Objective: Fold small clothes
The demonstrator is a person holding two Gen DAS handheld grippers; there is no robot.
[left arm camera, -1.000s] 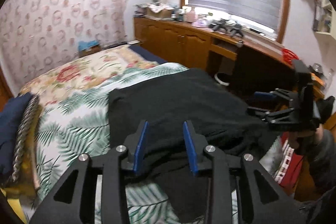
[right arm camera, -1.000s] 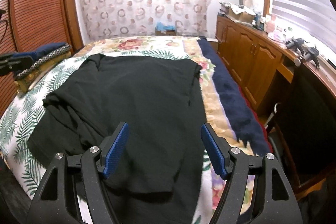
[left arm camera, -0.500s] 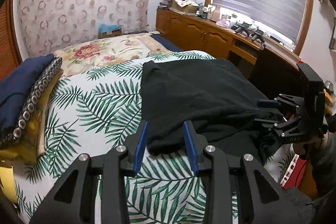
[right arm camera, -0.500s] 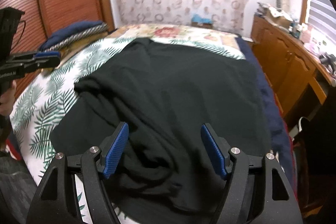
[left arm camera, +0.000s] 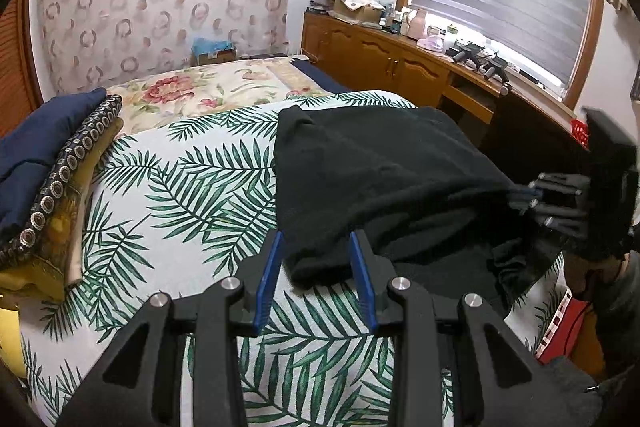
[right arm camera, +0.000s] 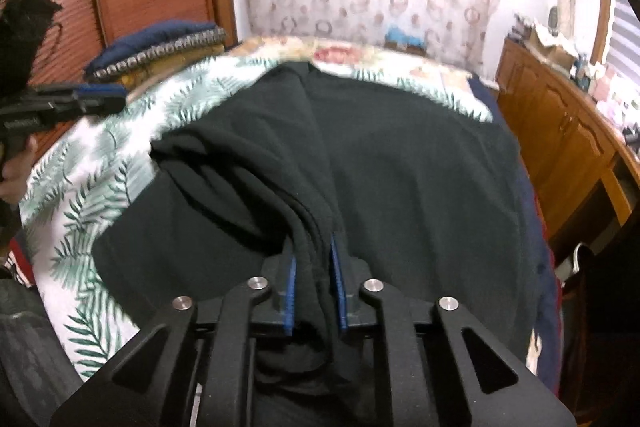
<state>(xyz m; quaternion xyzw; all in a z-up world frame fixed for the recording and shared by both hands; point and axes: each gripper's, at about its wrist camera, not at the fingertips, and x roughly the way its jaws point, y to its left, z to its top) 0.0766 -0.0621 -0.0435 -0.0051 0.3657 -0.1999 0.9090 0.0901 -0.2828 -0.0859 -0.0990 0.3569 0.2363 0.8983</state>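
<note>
A black garment [left arm camera: 380, 179] lies spread on the palm-leaf bed cover [left arm camera: 180, 195], bunched along its near edge. My left gripper [left arm camera: 316, 239] stands open low over the bed, with the garment's near left corner lying between its blue pads [left arm camera: 268, 267], which do not press on it. My right gripper [right arm camera: 313, 251] is closing its jaws on a bunched fold of the black garment [right arm camera: 400, 167], and the blue pads pinch the fabric. The right gripper [left arm camera: 560, 203] also shows at the garment's right edge in the left wrist view. The left gripper [right arm camera: 100, 97] shows at the far left in the right wrist view.
A stack of folded cloths [left arm camera: 48, 163] sits on the bed's left side. A floral bedspread [left arm camera: 192, 91] covers the far end. Wooden cabinets [left arm camera: 380, 59] with clutter on top run along the right under the window. A person's hand [right arm camera: 16, 163] holds the left gripper.
The right gripper's jaws went from wide open over the garment to pinching a fold of it. The left gripper came down to the garment's near corner, which now lies between its fingers.
</note>
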